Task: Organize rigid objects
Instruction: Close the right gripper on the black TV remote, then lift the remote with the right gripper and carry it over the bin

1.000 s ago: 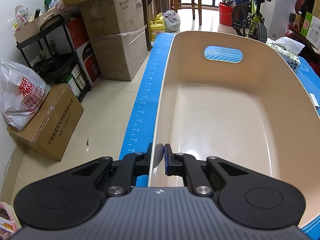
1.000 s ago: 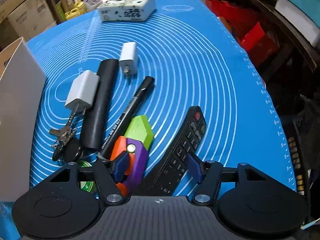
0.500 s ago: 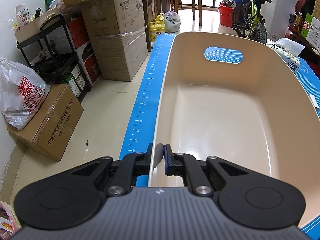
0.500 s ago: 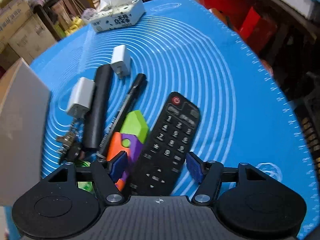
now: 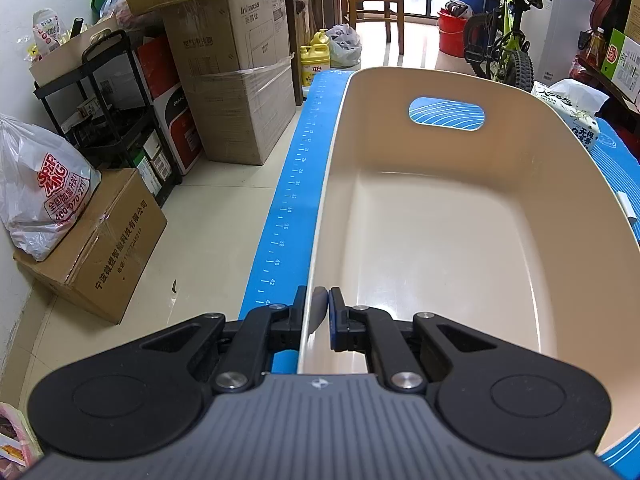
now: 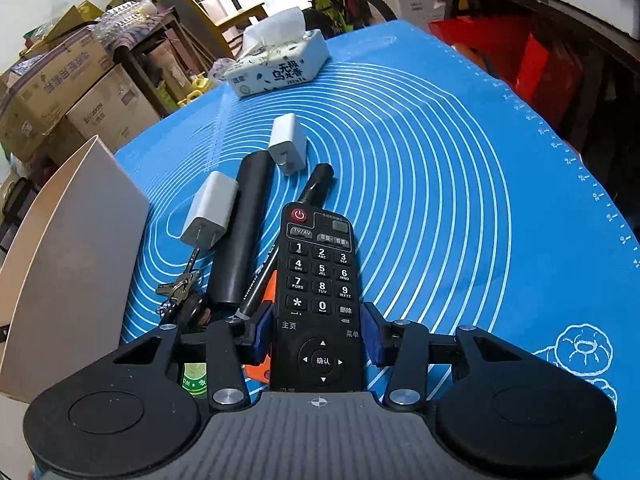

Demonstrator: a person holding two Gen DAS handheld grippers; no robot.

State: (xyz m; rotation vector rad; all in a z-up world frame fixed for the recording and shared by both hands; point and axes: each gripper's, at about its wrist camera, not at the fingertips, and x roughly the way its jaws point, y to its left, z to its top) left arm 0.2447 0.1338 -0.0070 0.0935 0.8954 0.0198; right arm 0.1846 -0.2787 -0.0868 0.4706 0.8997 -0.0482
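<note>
The empty beige basin stands on the blue mat, and my left gripper is shut on its near rim wall. In the right wrist view a black remote lies lengthwise between my right gripper's blue pads; the jaws are closing and the pads meet its two sides. Left of the remote lie a black marker, a black cylinder, two white chargers, a bunch of keys and an orange toy, mostly hidden.
The basin's outer wall rises at the left of the object pile. A tissue pack sits at the mat's far edge. The blue mat is bare to the right. Cardboard boxes and a rack stand on the floor left of the table.
The right gripper has swung over the remote and its jaws have narrowed from wide apart onto the remote's sides. The left gripper and basin have not moved.
</note>
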